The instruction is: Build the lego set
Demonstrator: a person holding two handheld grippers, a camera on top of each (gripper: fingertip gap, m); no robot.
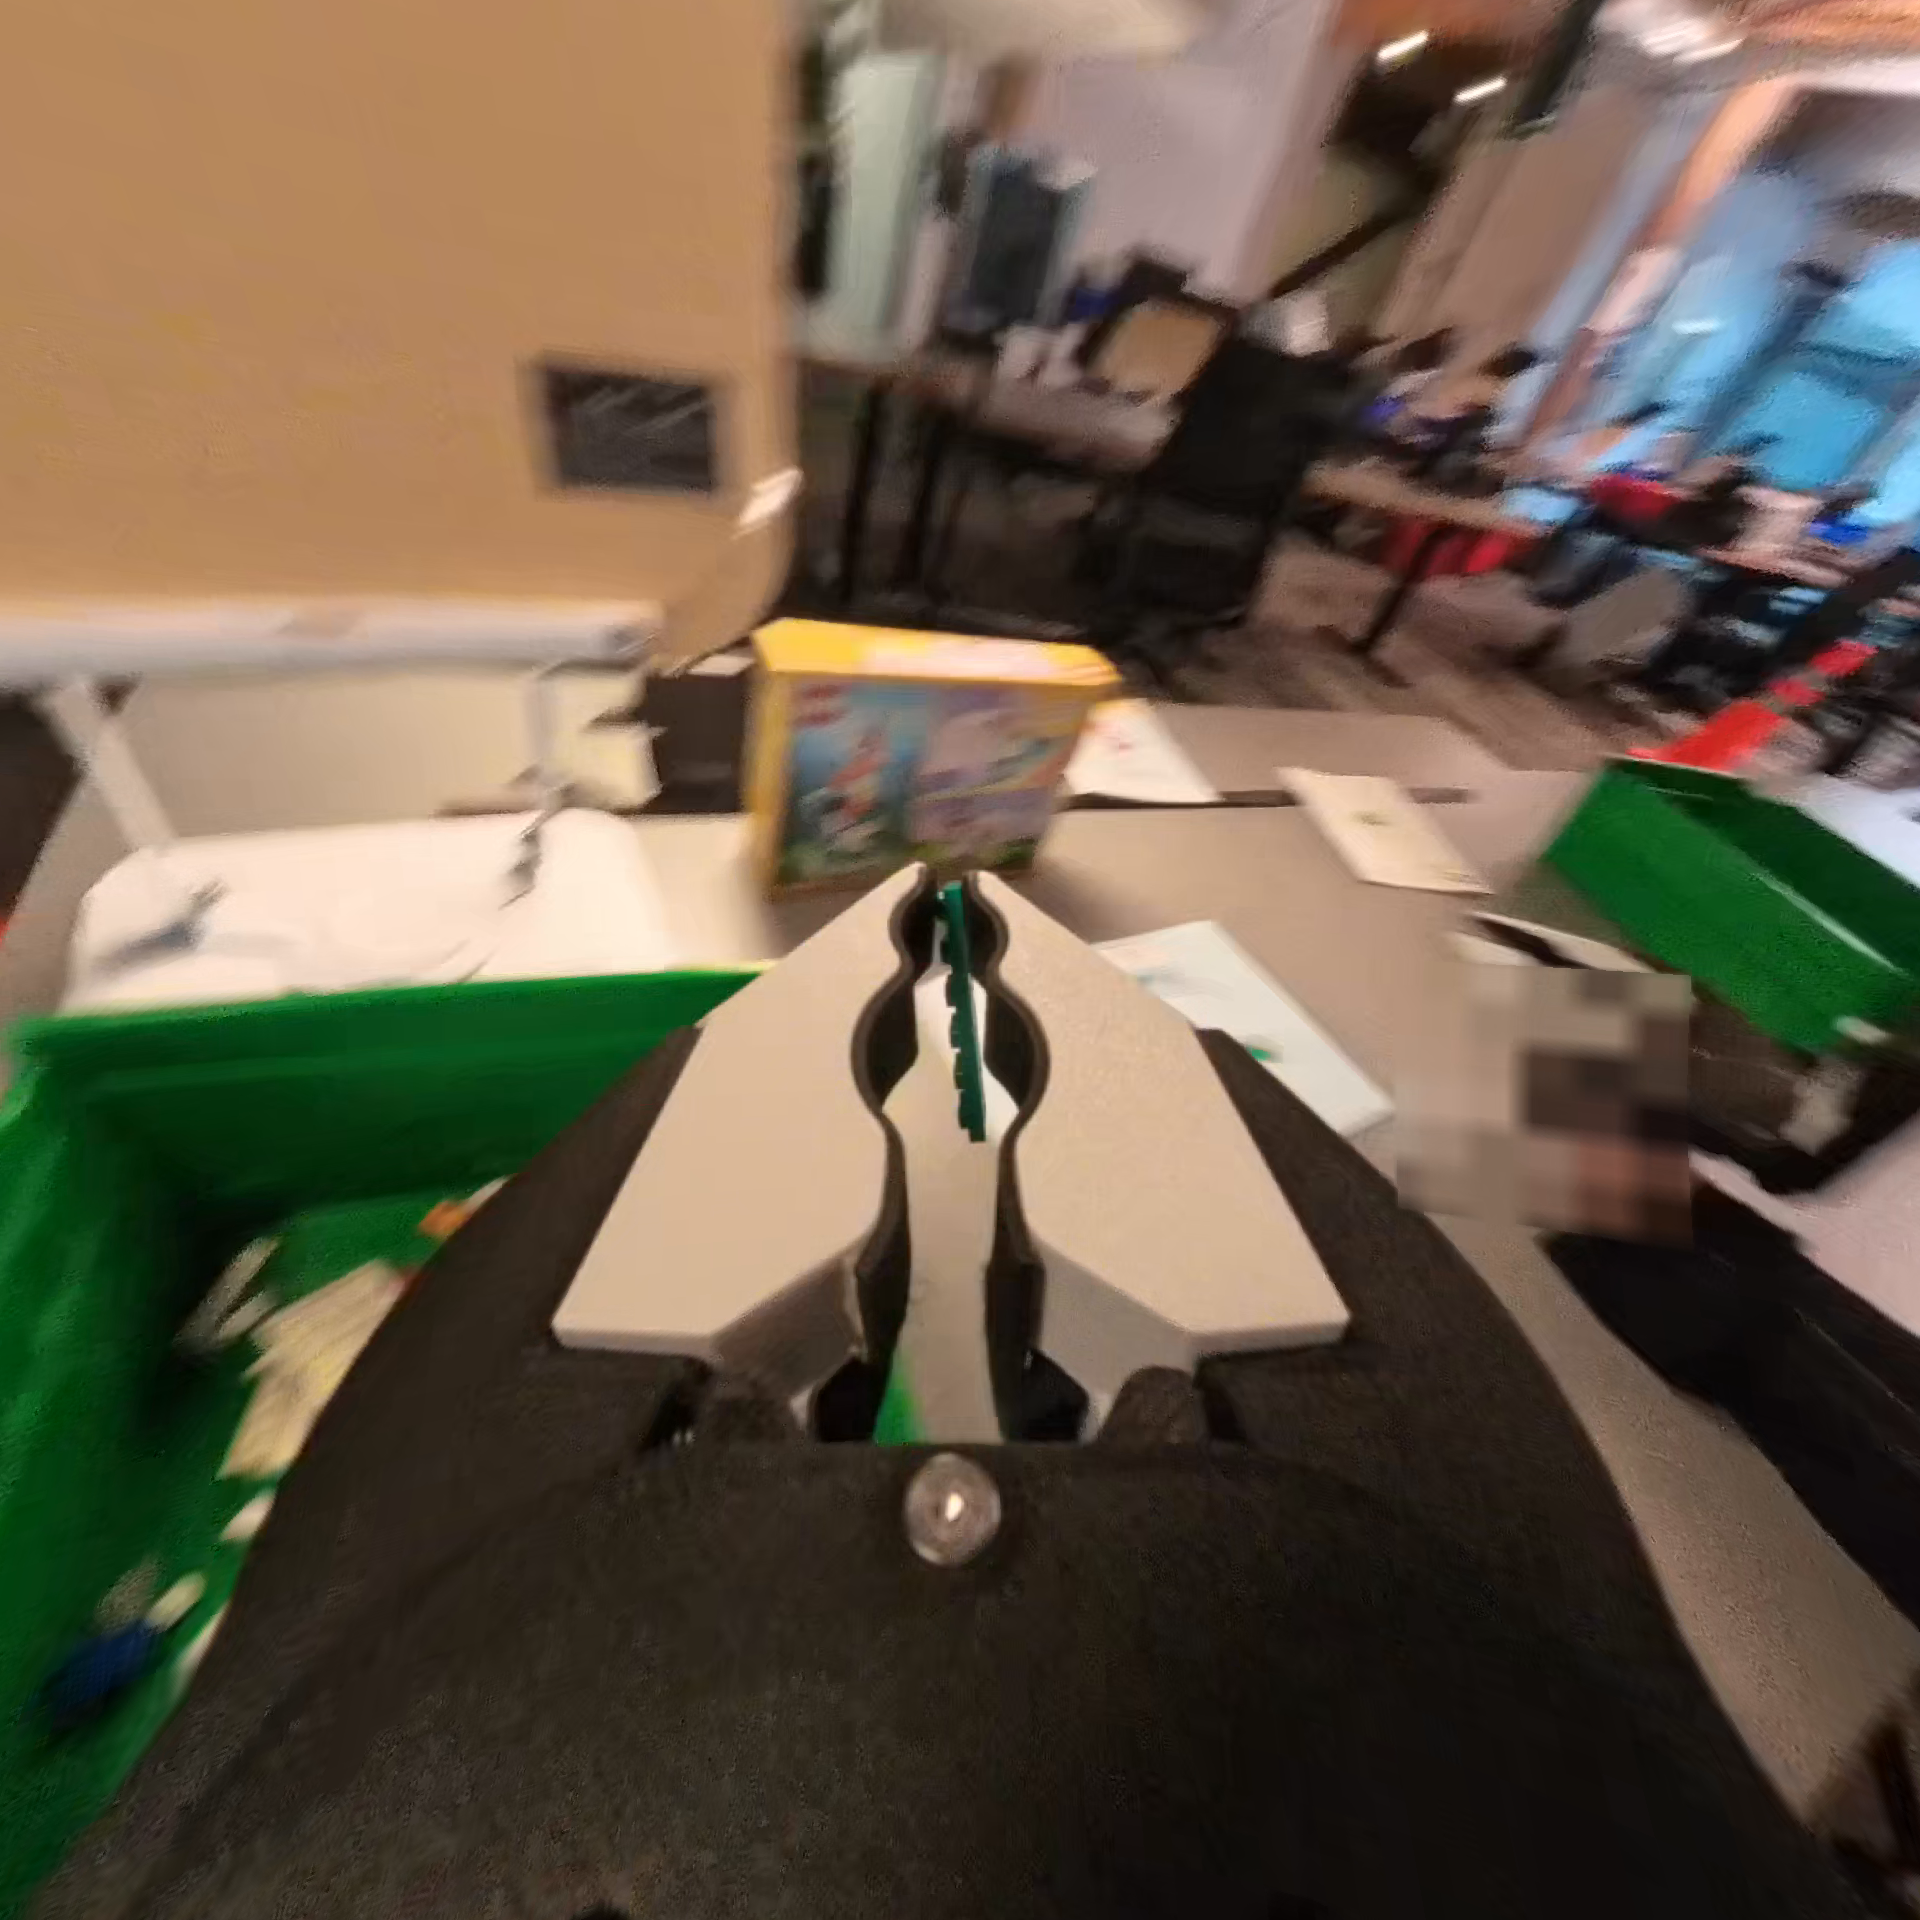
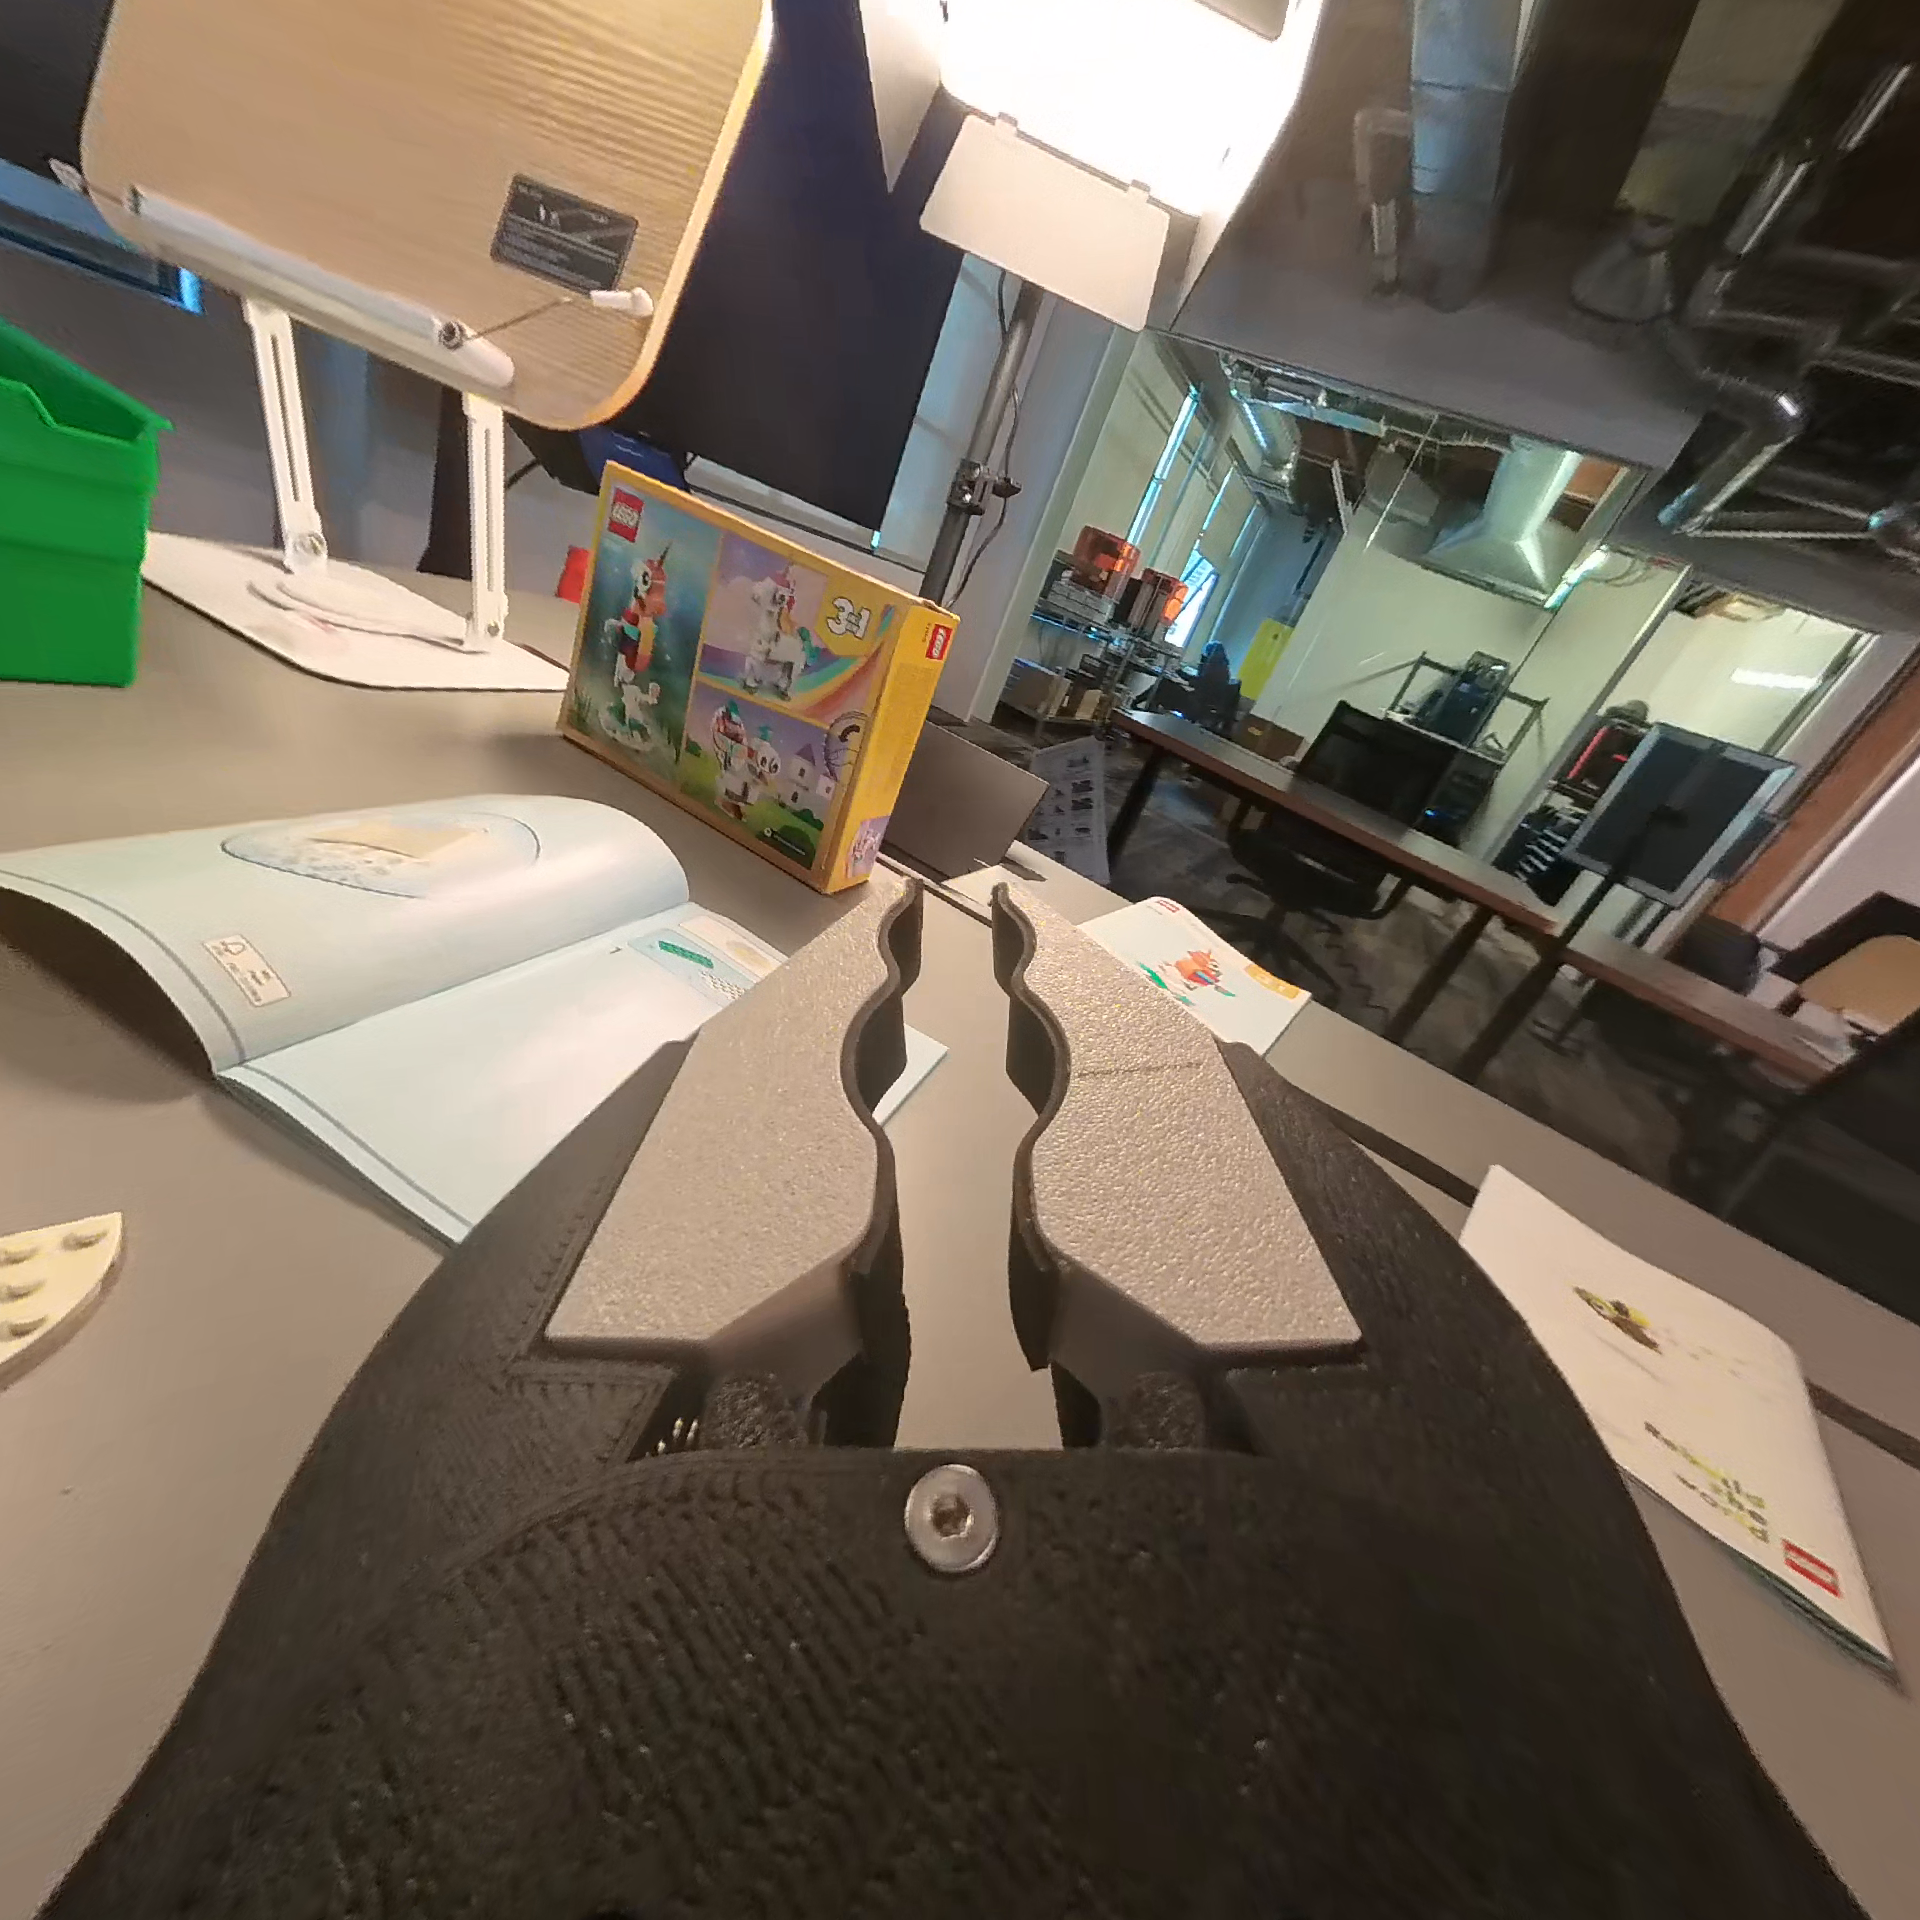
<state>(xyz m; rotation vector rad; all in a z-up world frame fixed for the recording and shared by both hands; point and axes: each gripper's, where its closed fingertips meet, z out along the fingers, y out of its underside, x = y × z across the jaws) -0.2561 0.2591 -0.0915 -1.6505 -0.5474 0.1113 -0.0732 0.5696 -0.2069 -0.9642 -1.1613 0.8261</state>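
My left gripper is shut on a thin dark green studded plate, held on edge between the fingers above the table. This view is blurred. Below left is a green bin with several loose pieces in it. My right gripper is open and empty, low over the grey table. A tan rounded plate piece lies on the table at its far left. An open light blue instruction booklet lies in front left of it. The yellow set box stands beyond; it also shows in the left wrist view.
A second green bin sits at the right, and one shows at the far left in the right wrist view. A wooden stand on a white base is behind. Leaflets lie at the right. The table edge runs right. The grippers' ends are close to 40 cm from one another. The tan rounded plate piece lies some 15 cm from my right tips, 35 cm from my left tips.
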